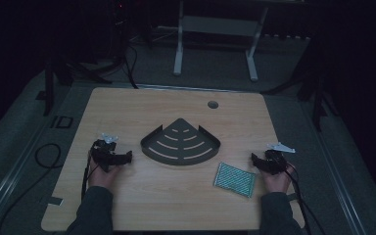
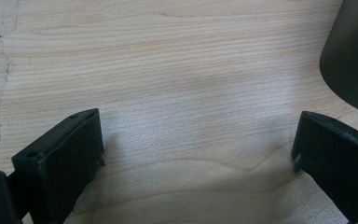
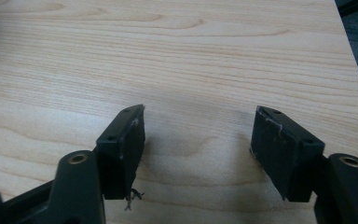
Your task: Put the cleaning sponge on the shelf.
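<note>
Plainly, with both left tongs (image 1: 126, 157) and right tongs (image 1: 255, 159) gaping wide and empty on the table (image 1: 127, 112), the dark corner shelf (image 1: 180, 143) between them — thin-walled, low — could skid away if either nudges its rim.

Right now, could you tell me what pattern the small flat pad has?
A teal-and-white fine check, on the pad; high view.

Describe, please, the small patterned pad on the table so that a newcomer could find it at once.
Start at the wooden table and find the dark fan-shaped slotted corner shelf at its middle. Just right of and nearer than the shelf, left of the right gripper, lies the pad. It is the one flat, pale teal-and-white rectangle, finely patterned and lying slightly askew.
</note>
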